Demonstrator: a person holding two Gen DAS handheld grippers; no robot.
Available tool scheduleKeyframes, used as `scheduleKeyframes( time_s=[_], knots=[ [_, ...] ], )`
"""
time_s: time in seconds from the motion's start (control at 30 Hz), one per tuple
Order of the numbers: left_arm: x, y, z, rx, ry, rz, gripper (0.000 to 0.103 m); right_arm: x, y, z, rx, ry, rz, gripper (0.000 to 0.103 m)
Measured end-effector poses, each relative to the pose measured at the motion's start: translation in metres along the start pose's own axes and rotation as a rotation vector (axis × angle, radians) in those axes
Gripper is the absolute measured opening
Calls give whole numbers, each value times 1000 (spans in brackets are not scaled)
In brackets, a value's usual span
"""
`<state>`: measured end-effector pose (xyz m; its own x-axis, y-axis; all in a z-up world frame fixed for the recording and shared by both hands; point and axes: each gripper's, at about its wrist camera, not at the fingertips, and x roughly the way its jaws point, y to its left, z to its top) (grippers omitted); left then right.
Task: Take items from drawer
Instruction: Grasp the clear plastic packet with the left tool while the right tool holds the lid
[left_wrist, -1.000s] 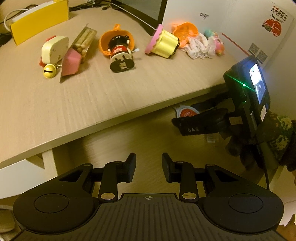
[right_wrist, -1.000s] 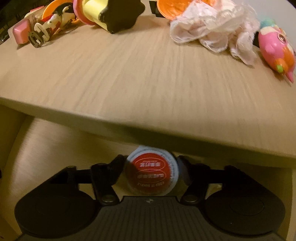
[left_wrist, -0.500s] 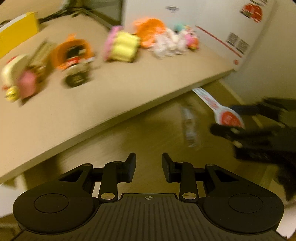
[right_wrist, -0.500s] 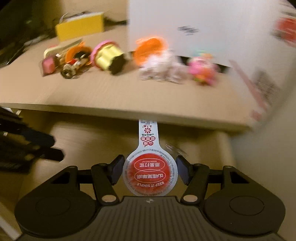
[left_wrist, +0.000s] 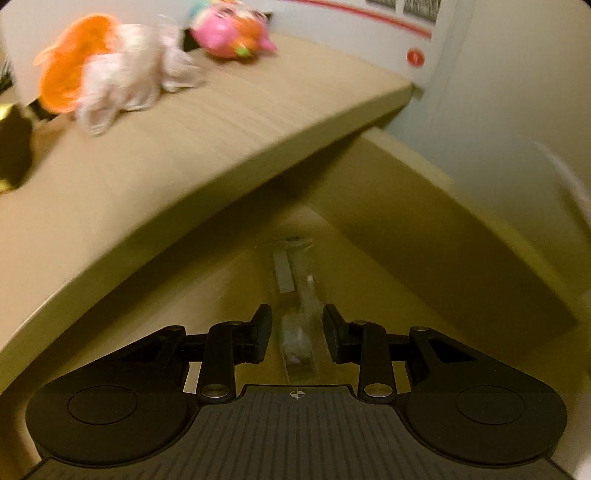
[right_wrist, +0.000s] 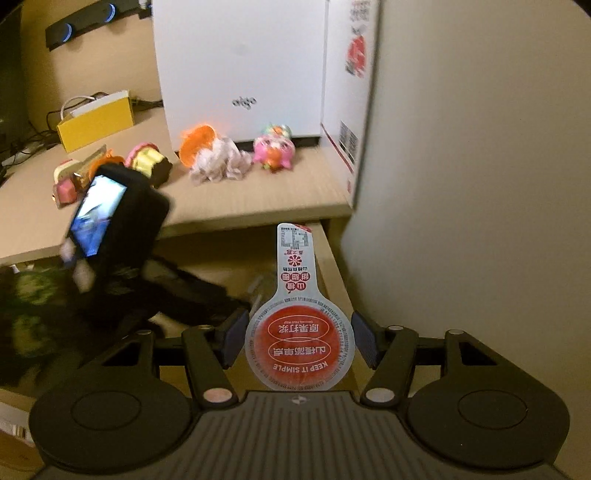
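In the left wrist view my left gripper (left_wrist: 297, 334) is open and low inside the wooden drawer (left_wrist: 424, 236). A long clear plastic packet (left_wrist: 295, 280) lies on the drawer floor and runs between the fingers; I cannot tell if they touch it. In the right wrist view my right gripper (right_wrist: 298, 338) is shut on a small jelly cup (right_wrist: 299, 347) with a red foil lid and a long white tab. It holds the cup above the drawer's right side (right_wrist: 332, 266). The left tool's lit screen (right_wrist: 98, 214) shows at the left, over the drawer.
The desk top (left_wrist: 221, 122) overhangs the drawer and carries an orange toy (right_wrist: 197, 146), a white crumpled cloth (right_wrist: 218, 162), a pink toy (right_wrist: 275, 153) and a yellow-pink toy (right_wrist: 147, 164). A tall white box (right_wrist: 240, 70) stands behind them. A wall (right_wrist: 480, 184) closes the right side.
My left gripper has swung right and dipped into the drawer, over the clear packet. My right gripper has drawn back and risen from under the desk with the jelly cup held.
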<state>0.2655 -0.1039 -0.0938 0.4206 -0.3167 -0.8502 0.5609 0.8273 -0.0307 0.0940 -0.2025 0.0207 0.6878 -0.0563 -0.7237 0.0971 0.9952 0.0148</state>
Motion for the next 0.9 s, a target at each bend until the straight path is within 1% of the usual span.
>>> scheduleKeyframes(
  time_s=[0.03,0.07,0.13,0.23,0.37,0.43,0.53,0.7,0.77,0.8,0.9],
  knots=[
    [5,-3,1,9,1,17,37,0,-2,-2,9,8,-2,61],
    [6,-4,3,12,-18,27,39,1,-2,-3,15,12,-3,61],
    [9,-7,7,16,-25,46,39,-1,-5,-6,19,15,-4,61],
    [13,-9,13,3,-17,54,39,-2,-8,-8,28,16,-5,61],
    [13,-9,13,-9,-15,42,38,0,-11,-8,41,15,-8,61],
    [12,-8,10,2,-19,27,39,2,-12,-8,44,14,-4,61],
    [9,-7,7,28,-5,13,40,2,-13,-7,41,13,3,61],
    [-3,-1,-7,48,16,49,40,4,-10,-3,24,1,23,61],
    [-7,3,-13,47,24,49,38,4,-9,-1,18,-7,32,61],
    [-9,3,-16,51,28,36,37,4,-8,0,14,-11,37,61],
    [-13,2,-18,66,-15,-3,37,5,-5,2,6,-16,48,61]
  ],
)
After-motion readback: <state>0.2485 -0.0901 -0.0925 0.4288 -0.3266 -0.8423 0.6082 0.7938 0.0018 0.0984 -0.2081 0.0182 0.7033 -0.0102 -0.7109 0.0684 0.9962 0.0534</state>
